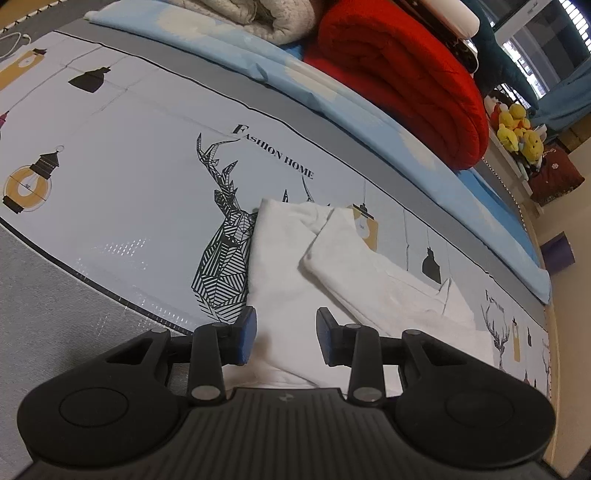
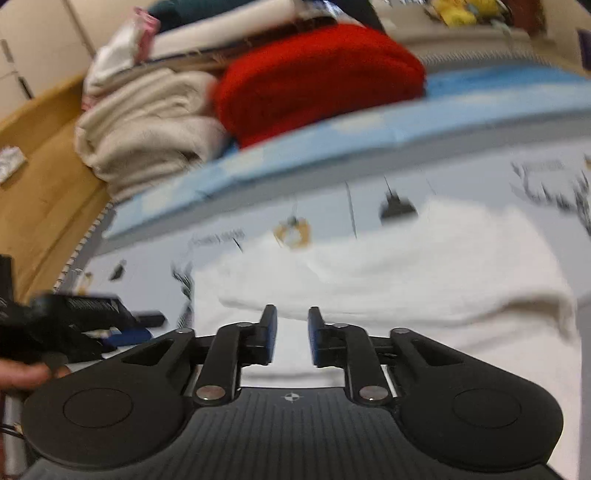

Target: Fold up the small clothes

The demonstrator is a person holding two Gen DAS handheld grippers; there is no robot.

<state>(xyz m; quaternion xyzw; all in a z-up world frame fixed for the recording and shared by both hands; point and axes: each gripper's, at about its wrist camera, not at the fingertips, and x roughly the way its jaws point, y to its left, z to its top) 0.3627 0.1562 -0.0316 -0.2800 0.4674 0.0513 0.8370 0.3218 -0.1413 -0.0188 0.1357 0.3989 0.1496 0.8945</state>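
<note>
— Where is the garment?
— The white garment (image 1: 295, 266) lies on the printed sheet (image 1: 129, 155) of the bed, just right of the deer print (image 1: 225, 236), which its left edge touches. One part, perhaps a sleeve (image 1: 354, 258), is folded across it toward the right.

— And the left tongs?
— The left tongs (image 1: 285, 338) hang over the near part of the garment, blue pads apart, with white cloth showing in the gap. Nothing is clamped.

— The right tongs?
— The right tongs (image 2: 291, 336) also stand apart, with a narrower gap, over the near edge of the same garment (image 2: 406, 266). That view is blurred, so I cannot tell whether the pads touch the cloth.

— What lies beyond?
— At the far side, a light blue sheet (image 1: 332, 92) carries a red blanket (image 1: 399, 81) and, to its left, a cream blanket (image 1: 258, 14). Yellow plush toys (image 1: 517, 129) sit far right. In the right view, the other gripper's black body (image 2: 66, 325) shows at the near left.
</note>
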